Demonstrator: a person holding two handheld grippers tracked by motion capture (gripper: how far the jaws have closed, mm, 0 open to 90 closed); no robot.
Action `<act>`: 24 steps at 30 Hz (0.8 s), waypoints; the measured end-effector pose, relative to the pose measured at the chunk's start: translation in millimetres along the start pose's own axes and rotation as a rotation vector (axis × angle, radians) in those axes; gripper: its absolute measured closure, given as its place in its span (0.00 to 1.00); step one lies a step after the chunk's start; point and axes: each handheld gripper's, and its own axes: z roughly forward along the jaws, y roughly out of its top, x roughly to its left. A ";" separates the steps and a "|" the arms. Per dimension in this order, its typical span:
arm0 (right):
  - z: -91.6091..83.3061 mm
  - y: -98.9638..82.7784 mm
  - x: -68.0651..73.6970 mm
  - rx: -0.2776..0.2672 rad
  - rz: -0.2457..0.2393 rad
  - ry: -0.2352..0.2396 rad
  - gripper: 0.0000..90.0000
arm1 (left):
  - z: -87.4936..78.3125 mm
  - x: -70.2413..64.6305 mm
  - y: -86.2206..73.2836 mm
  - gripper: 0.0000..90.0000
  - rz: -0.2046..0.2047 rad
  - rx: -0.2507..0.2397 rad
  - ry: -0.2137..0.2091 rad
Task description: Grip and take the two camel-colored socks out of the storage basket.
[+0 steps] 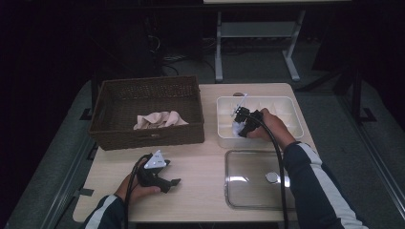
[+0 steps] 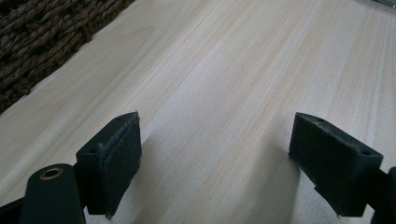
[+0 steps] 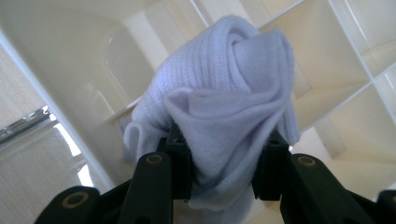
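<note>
A rolled white sock (image 3: pixel 224 98) is pinched between the two black jaws of my right gripper (image 3: pixel 223 163), held over the white divided box (image 3: pixel 327 70). From above, that gripper (image 1: pixel 241 125) and the sock (image 1: pixel 237 128) sit at the near left part of the box (image 1: pixel 291 107). My left gripper (image 1: pixel 173 183) rests on the wooden table (image 1: pixel 200 167) in front of the wicker basket (image 1: pixel 145 138). Its jaws stand wide apart over bare wood (image 2: pixel 215 154) with nothing between them.
The dark wicker basket holds a beige cloth (image 1: pixel 160 119). A clear lid (image 1: pixel 255 179) with a round knob lies flat on the table near the front right. A corner of the basket (image 2: pixel 42 37) shows at the upper left of the left gripper view.
</note>
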 end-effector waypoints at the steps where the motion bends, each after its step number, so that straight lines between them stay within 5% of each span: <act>1: -0.2 0.4 -1.1 0.006 0.009 0.010 0.72 | 0.0 -0.1 0.1 0.18 -0.001 0.001 0.000; 5: 1.3 0.2 -5.5 0.006 0.033 0.051 0.71 | 0.3 -0.3 0.2 0.18 -0.005 -0.001 0.001; 11: -5.3 -4.2 -4.7 -0.041 0.042 0.029 0.64 | 0.4 -0.4 0.4 0.18 -0.008 -0.001 0.001; 14: -11.5 -6.8 -5.8 -0.061 0.068 0.000 0.52 | 0.3 -0.4 0.4 0.18 -0.008 -0.001 0.001; 17: -17.2 -9.5 -8.1 -0.095 0.089 0.038 0.55 | 0.7 -0.8 0.4 0.18 -0.015 -0.006 0.000; 24: -18.8 -12.9 -10.6 -0.122 0.080 0.068 0.82 | 0.6 -0.8 0.3 0.18 -0.013 -0.005 0.000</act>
